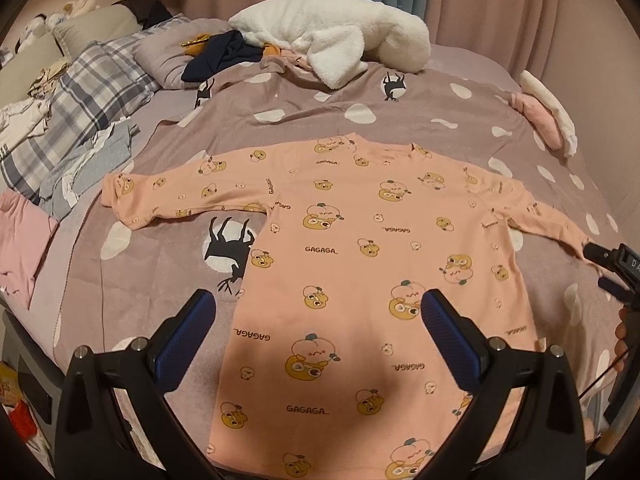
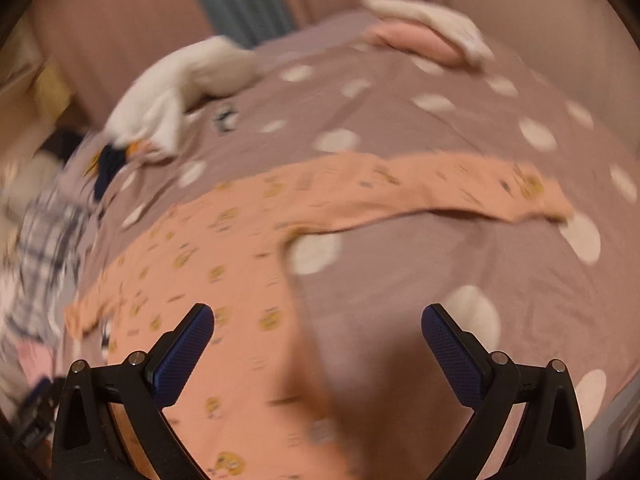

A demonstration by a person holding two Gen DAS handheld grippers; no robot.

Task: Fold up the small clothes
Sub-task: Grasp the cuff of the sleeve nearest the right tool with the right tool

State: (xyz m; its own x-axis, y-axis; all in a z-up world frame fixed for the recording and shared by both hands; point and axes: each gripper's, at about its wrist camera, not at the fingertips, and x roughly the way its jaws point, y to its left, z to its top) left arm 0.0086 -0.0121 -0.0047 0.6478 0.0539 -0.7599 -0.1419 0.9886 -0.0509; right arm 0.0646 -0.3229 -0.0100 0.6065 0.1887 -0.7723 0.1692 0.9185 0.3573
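A small pink long-sleeved shirt [image 1: 360, 264] with cartoon prints lies flat on the mauve spotted bed cover [image 1: 312, 116], both sleeves spread out sideways. My left gripper [image 1: 318, 312] hovers open above the shirt's lower left hem, nothing between its blue pads. The right gripper [image 1: 604, 270] shows at the right edge of the left wrist view, by the right sleeve's cuff. In the blurred right wrist view the right gripper [image 2: 318, 320] is open above the shirt [image 2: 224, 280], over its right side edge, with the right sleeve [image 2: 440, 192] stretching away ahead.
A white fleece garment [image 1: 340, 36] and dark clothes [image 1: 220, 56] lie at the far side of the bed. Plaid pillows [image 1: 80, 96] and loose clothes [image 1: 76, 172] are piled at the left. Folded pink and white items [image 1: 548, 116] rest at the far right.
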